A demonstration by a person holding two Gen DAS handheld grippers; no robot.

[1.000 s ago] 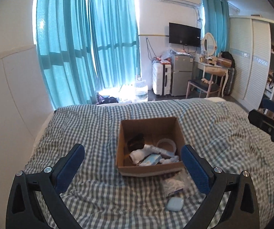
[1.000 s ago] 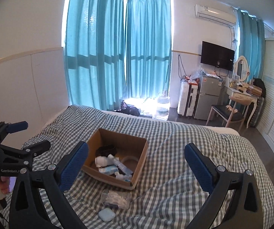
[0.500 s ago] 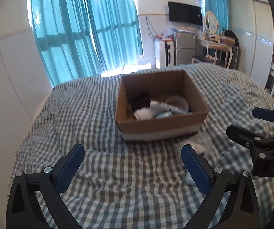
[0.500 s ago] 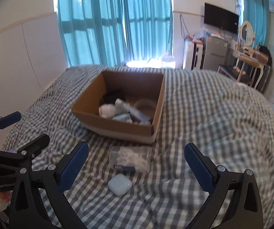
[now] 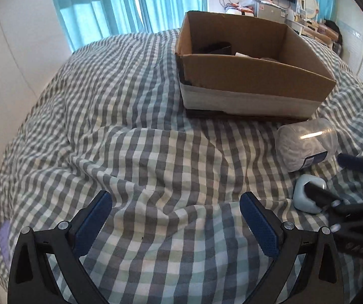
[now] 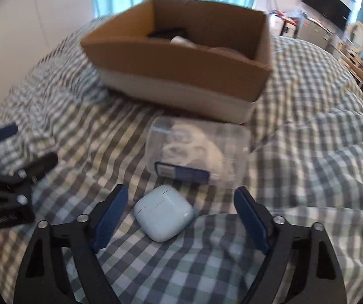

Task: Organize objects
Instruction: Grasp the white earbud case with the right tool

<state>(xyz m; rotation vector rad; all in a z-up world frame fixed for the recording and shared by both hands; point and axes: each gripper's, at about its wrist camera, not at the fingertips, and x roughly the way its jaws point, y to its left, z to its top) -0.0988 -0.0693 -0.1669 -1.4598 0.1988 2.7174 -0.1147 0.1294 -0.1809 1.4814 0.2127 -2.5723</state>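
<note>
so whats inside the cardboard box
In the box, a black item and white things peek over the near wall, which hides everything lower down.

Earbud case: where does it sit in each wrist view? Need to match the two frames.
Left wrist: the earbud case is at the lower right, on the checked bedspread, partly hidden by the right claw.
Right wrist: the case is bottom centre, between the open right claw's fingers.
Shared landmark: the cardboard box, behind the case in both views.
</note>
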